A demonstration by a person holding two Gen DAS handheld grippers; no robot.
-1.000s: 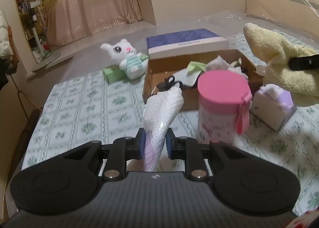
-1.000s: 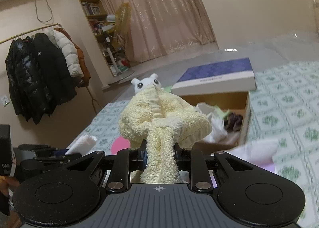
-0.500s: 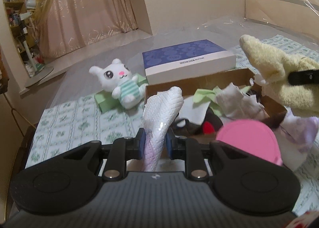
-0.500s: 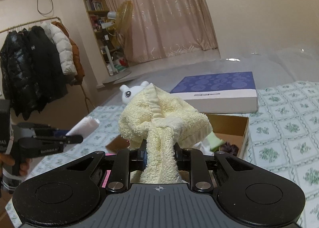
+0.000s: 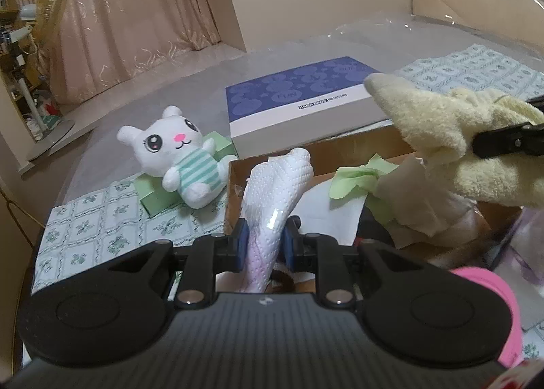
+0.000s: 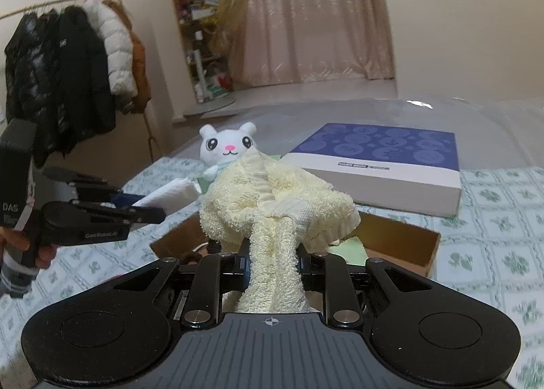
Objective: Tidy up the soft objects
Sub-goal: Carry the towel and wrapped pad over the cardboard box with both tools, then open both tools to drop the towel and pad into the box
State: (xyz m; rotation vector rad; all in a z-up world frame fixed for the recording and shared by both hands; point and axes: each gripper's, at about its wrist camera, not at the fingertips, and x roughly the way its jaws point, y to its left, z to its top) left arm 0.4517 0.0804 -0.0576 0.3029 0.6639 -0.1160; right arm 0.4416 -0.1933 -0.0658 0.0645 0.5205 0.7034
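My left gripper [image 5: 262,246] is shut on a white tissue pack [image 5: 277,191] and holds it over the near left part of the open cardboard box [image 5: 268,164]. My right gripper [image 6: 272,261] is shut on a pale yellow towel [image 6: 272,208] and holds it above the same box [image 6: 401,239]. The towel also shows at the right of the left wrist view [image 5: 459,151]. The left gripper with the tissue pack [image 6: 170,197] shows at the left of the right wrist view. The box holds a green cloth [image 5: 363,178] and other soft items.
A white plush bunny [image 5: 180,157] lies on a green box [image 5: 153,191] left of the cardboard box. The blue and white box lid [image 5: 306,106] rests behind it. A pink round container lid [image 5: 489,290] is near right. A coat rack [image 6: 68,59] stands beyond the bed.
Both grippers have moved forward and over the cardboard box with their loads still held. The pink container has slid to the lower right edge of the left wrist view.
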